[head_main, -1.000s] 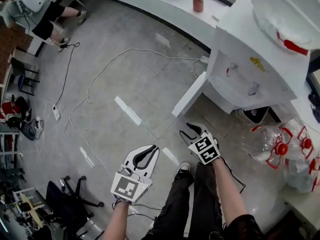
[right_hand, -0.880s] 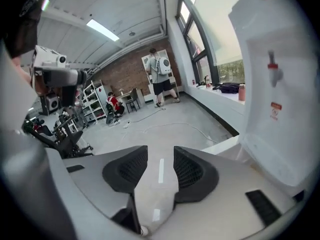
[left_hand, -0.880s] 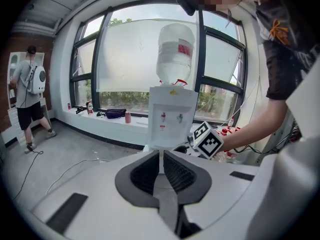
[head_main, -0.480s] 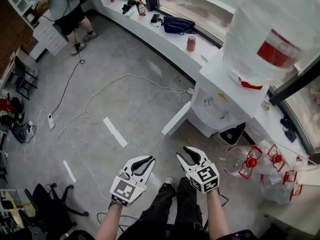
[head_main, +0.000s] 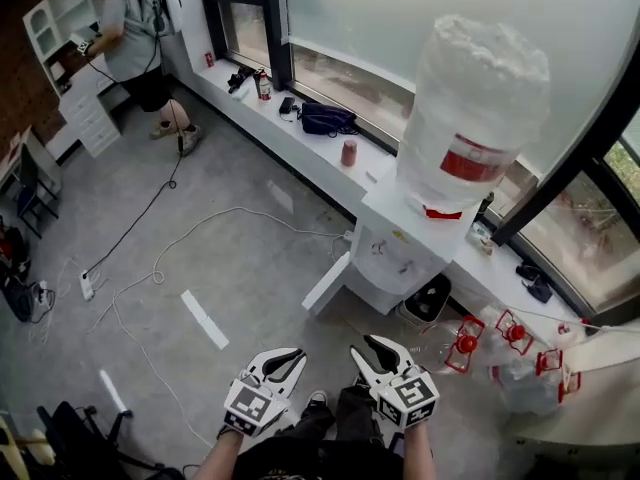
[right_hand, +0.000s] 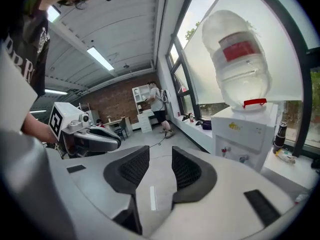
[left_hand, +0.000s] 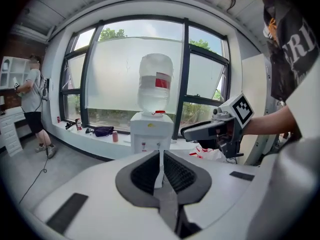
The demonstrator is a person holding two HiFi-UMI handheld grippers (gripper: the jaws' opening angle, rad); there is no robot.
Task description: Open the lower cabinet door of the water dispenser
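The door (head_main: pixel 327 284) stands swung wide from the foot of the dispenser (head_main: pixel 398 253), one edge at the cabinet's corner and the free edge out over the floor (head_main: pixel 230 258). It is well ahead of both my jaws and touches neither. From how it lies I judge the opening done, which would explain why I hold nothing. My left gripper (head_main: pixel 293 357) has its jaws clenched together on nothing. Only a thin slit shows between the pads, and the dispenser sits straight beyond it, so that gripper is aimed at the cabinet but is far from it. My right gripper (head_main: pixel 364 347) is just beside the left one. Its jaws are released, with a clear gap showing bare floor and nothing in it. They have just been closing a little, I think because there is no handle left to span. From these jaws the dispenser lies ahead and off to the right, with the big bottle (head_main: pixel 470 118) upright on top, weighing it down so the cabinet stays put. Both grippers are held close in front of me, clear of the door's swing, so I cannot knock it shut.
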